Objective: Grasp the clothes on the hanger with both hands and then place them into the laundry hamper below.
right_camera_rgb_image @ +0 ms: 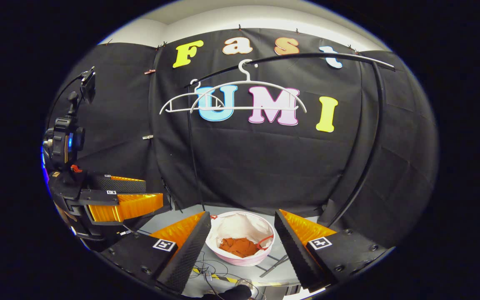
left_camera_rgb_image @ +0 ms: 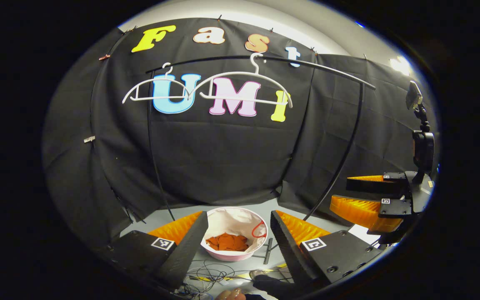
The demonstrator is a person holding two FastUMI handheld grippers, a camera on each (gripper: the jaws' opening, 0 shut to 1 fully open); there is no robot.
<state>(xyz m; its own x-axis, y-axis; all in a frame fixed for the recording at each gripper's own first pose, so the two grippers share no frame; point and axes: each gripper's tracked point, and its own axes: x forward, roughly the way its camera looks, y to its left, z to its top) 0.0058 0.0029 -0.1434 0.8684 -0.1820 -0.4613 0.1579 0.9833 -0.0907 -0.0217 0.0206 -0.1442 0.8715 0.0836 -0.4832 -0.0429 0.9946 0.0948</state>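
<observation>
Rust-orange clothes (left_camera_rgb_image: 227, 241) (right_camera_rgb_image: 238, 246) lie bunched inside the round white hamper (left_camera_rgb_image: 244, 216) (right_camera_rgb_image: 231, 223) on the floor below. Two bare white hangers (left_camera_rgb_image: 246, 83) (right_camera_rgb_image: 250, 93) hang on the black rail (left_camera_rgb_image: 306, 64) (right_camera_rgb_image: 327, 55) high on the wall. My left gripper (left_camera_rgb_image: 236, 235) is open, its fingers framing the hamper from above, nothing between them. My right gripper (right_camera_rgb_image: 242, 237) is open too, likewise spread either side of the hamper. In the left gripper view the right gripper (left_camera_rgb_image: 369, 196) shows at the right edge; in the right gripper view the left gripper (right_camera_rgb_image: 119, 196) shows at the left.
Black rack uprights (left_camera_rgb_image: 156, 166) (right_camera_rgb_image: 365, 154) run down to the grey floor (left_camera_rgb_image: 173, 216) (right_camera_rgb_image: 173, 223). Loose cables (left_camera_rgb_image: 211, 275) (right_camera_rgb_image: 206, 266) and a dark tool (right_camera_rgb_image: 275, 262) lie near the hamper. A fingertip (left_camera_rgb_image: 229, 294) shows at the bottom edge.
</observation>
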